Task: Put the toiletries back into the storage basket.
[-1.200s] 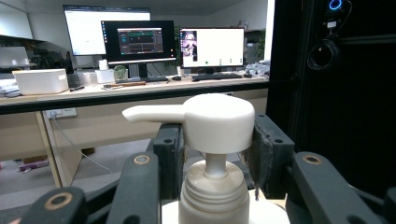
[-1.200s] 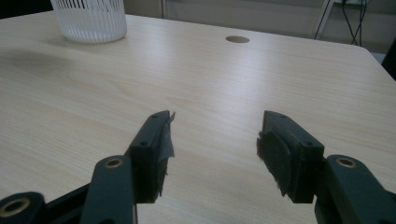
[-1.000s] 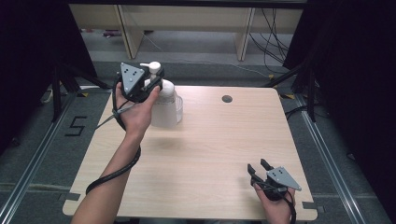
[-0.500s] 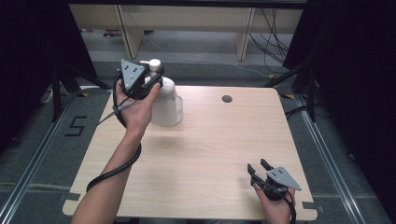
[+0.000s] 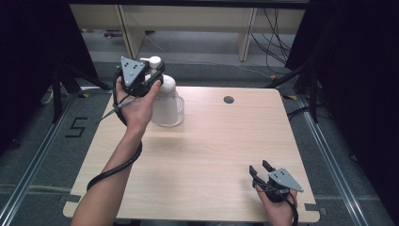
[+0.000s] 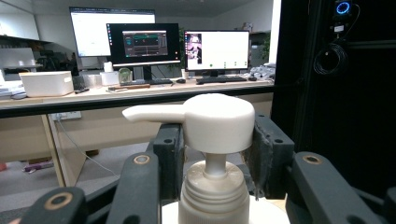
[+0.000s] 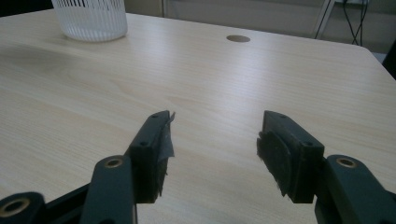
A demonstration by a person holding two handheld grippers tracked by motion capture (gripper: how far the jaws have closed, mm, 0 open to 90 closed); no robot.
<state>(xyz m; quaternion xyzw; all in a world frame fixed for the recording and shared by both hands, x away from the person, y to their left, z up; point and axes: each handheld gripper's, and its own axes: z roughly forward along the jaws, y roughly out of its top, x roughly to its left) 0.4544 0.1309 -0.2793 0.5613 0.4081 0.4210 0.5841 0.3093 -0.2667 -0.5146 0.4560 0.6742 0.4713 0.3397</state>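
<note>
- Left hand-held gripper (image 5: 153,77), seen from the high view, is clenched around the pump top of the white translucent plastic pump bottle (image 5: 167,106), which stands upright near the far left corner of the pale wooden desk (image 5: 226,155).
- Compared with a second ago, the bottle sits a little nearer the middle of the far edge and looks squarely planted on the desk; the hand and gripper have barely shifted. My reading is that the bottle has just been set down or nudged into place, so letting go would be the likely next step.
- Right hand-held gripper (image 5: 259,170) rests at the near right corner of the desk with its jaws spread, holding nothing, and it has not moved over the same second. A round cable hole (image 5: 228,100) lies in the desk near the far edge.
- From the left gripper view, the white pump head (image 6: 205,122) with its spout pointing left sits between the two black jaws, which press against its sides above the ribbed white collar (image 6: 214,191). Lit monitors (image 6: 140,44) stand on a bench behind; their screen text is too small to read.
- From the right gripper view, the right gripper (image 7: 212,140) is released over bare wood, well apart from the ribbed base of the bottle (image 7: 89,19) at the far left.
- No brand or label shows on the bottle. A "5" (image 5: 76,127) is marked on the floor to the left of the desk.
</note>
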